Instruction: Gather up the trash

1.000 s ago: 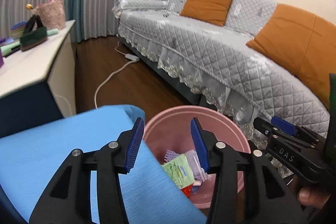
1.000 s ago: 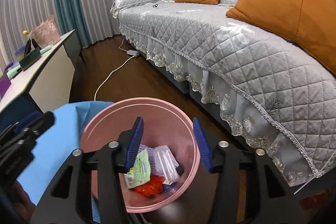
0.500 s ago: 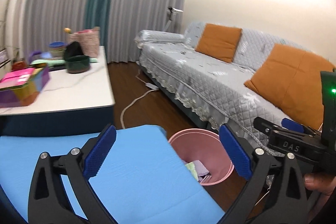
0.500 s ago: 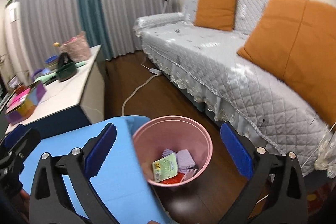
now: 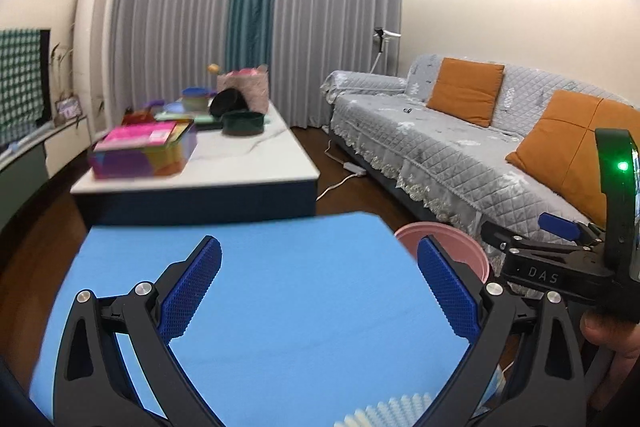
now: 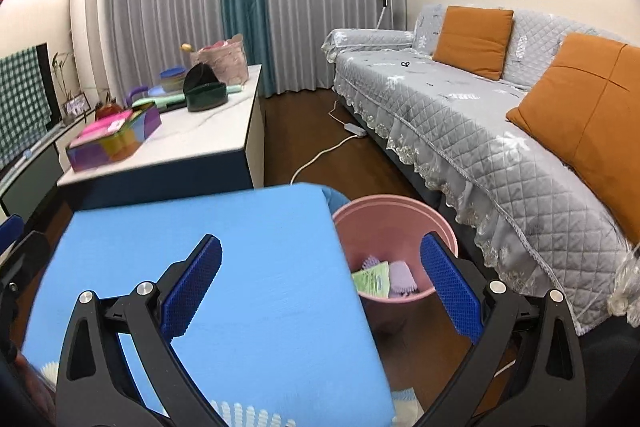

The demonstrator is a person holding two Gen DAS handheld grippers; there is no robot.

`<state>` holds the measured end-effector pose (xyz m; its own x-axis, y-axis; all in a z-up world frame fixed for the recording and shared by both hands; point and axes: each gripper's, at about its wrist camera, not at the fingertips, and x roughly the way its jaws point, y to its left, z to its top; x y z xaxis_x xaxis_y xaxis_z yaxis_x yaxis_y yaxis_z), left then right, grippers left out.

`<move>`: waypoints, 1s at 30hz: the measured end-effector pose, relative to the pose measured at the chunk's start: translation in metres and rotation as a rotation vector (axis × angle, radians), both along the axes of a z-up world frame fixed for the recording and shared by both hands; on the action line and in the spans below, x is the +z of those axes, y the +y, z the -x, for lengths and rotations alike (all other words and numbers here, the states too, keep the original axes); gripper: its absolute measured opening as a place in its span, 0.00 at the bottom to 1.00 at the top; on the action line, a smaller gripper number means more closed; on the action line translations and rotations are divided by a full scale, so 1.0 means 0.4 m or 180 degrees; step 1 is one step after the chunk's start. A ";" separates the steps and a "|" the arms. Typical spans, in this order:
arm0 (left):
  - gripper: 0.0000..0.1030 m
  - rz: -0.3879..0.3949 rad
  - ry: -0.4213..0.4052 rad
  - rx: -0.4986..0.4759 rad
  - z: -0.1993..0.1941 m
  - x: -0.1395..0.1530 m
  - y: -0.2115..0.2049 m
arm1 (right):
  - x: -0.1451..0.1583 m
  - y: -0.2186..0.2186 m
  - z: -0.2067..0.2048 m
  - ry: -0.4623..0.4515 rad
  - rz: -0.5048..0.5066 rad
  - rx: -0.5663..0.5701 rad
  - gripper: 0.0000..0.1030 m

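Pink bin (image 6: 394, 223) beside the blue mat (image 6: 224, 291) holds wrappers (image 6: 372, 279); both grippers, left (image 5: 318, 287) and right (image 6: 320, 287), gape wide and empty (drop probably done). Next: find remaining trash.

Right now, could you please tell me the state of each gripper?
Left gripper: open, holding nothing, jaws just opened wide.
Right gripper: open, holding nothing, jaws just opened wide.

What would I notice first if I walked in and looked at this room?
The big bright blue mat fills the foreground, under both wide-open grippers. Just right of it, a pink bin stands on the dark floor with wrappers inside. Behind the bin, orange cushions glow on the grey quilted sofa.
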<state>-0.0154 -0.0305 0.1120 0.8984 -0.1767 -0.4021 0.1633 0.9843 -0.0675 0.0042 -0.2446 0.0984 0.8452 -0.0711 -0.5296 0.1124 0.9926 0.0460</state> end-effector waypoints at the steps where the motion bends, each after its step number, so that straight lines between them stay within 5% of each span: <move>1: 0.92 0.0026 0.0027 0.0065 0.010 -0.018 0.010 | -0.019 0.007 0.014 0.0013 0.0033 0.0005 0.95; 9: 0.92 0.0130 0.0580 0.0467 0.034 -0.215 0.055 | -0.121 0.056 0.081 0.0174 0.0277 0.0051 0.95; 30: 0.92 0.0138 0.0748 0.0753 0.001 -0.270 0.101 | -0.164 0.094 0.026 0.0280 0.0342 0.0084 0.95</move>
<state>-0.0159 0.0097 0.0038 0.8001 0.0043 -0.5998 -0.0943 0.9884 -0.1188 -0.0062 -0.2069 0.0329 0.7983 -0.1099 -0.5922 0.0852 0.9939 -0.0696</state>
